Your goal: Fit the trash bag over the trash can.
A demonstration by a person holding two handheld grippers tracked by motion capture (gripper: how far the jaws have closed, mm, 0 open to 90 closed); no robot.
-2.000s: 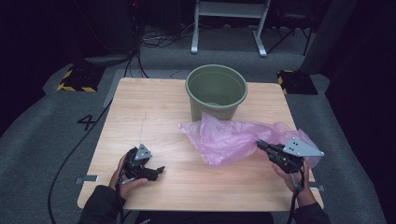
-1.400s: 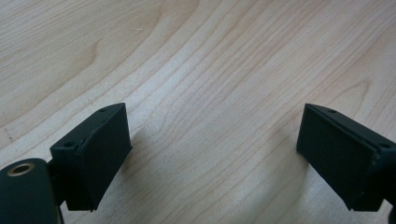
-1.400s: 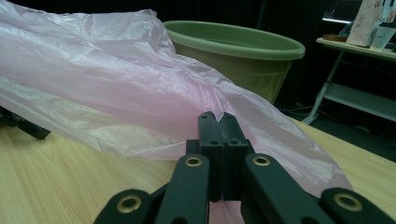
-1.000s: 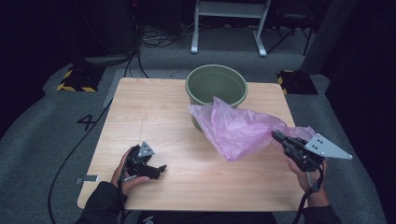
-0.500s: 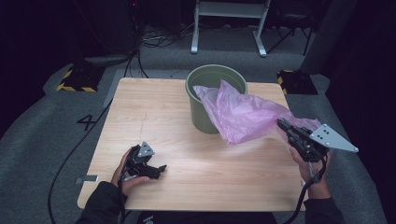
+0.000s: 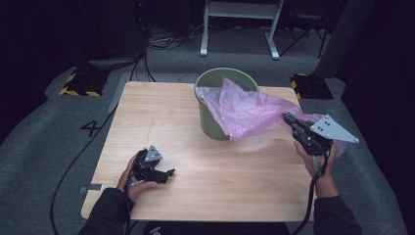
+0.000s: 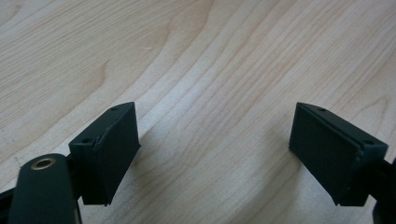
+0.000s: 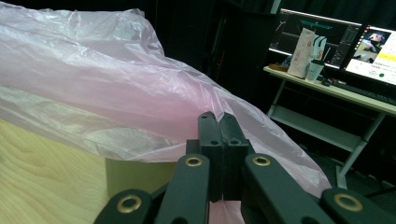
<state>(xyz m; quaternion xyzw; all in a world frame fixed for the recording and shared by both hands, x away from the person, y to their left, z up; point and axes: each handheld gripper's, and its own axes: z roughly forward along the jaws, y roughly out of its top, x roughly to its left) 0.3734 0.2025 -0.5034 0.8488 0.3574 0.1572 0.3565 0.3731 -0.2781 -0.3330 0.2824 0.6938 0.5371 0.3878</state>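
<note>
Nearest the person, the left claw (image 6: 169,172) rests low on the wooden desk (image 6: 161,122), held in the left hand (image 6: 133,177) near the front edge. In the left gripper view its jaws stand wide apart with bare wood grain between them, so it holds nothing.

Farther forward and across the desk, the right claw (image 6: 287,117) is raised off the surface at the right edge, gripped by the right hand (image 6: 317,157). In the right gripper view its jaws are pressed together on a fold of the pink plastic bag (image 8: 116,88), the thin film pinched between them.

From that claw the bag (image 6: 247,108) stretches away and to its left, taut and crumpled, up to the green bucket (image 6: 211,122), where its far end drapes over the rim and into the opening. The bucket stands upright on the far middle of the desk, beyond both claws and well apart from the left one.

Past the right claw, in its own view, a side desk with monitors (image 8: 322,32) stands in the dark room.
</note>
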